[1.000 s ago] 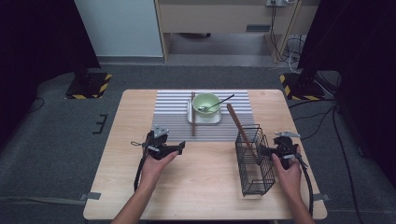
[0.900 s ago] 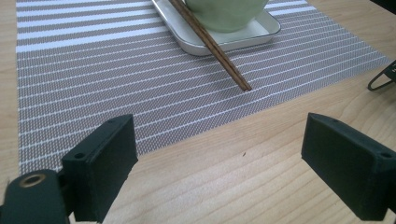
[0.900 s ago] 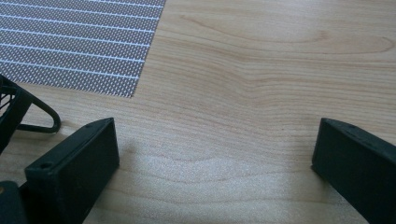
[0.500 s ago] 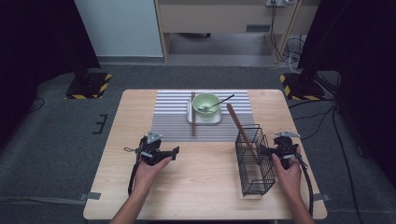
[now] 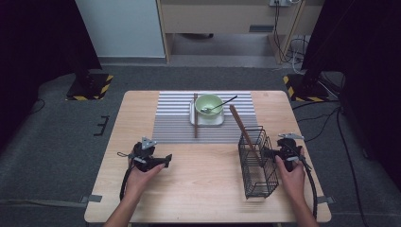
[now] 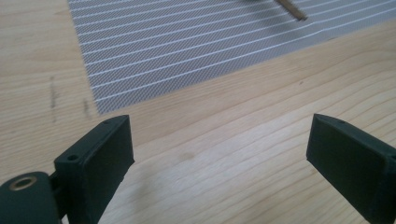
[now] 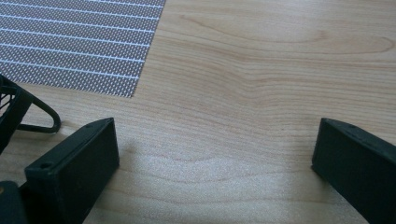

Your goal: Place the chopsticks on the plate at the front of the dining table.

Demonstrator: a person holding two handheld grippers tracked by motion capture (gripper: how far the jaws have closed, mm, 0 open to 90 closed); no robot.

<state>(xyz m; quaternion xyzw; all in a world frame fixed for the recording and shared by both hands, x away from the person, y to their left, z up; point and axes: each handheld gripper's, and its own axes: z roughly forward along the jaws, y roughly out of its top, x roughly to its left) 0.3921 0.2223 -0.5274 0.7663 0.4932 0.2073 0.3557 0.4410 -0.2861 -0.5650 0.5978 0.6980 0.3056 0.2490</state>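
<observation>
Left tool (image 5: 165,161) low over bare desk (image 5: 203,184) at lower left of the high view, gripped by left hand (image 5: 142,172), forearm entering from bottom edge; jaws spread wide, nothing between. Right tool (image 5: 266,152) at lower right, jaws also wide and empty, just beside the wire basket (image 5: 257,165). One chopstick (image 5: 244,130) leaning tilted in basket.
</observation>
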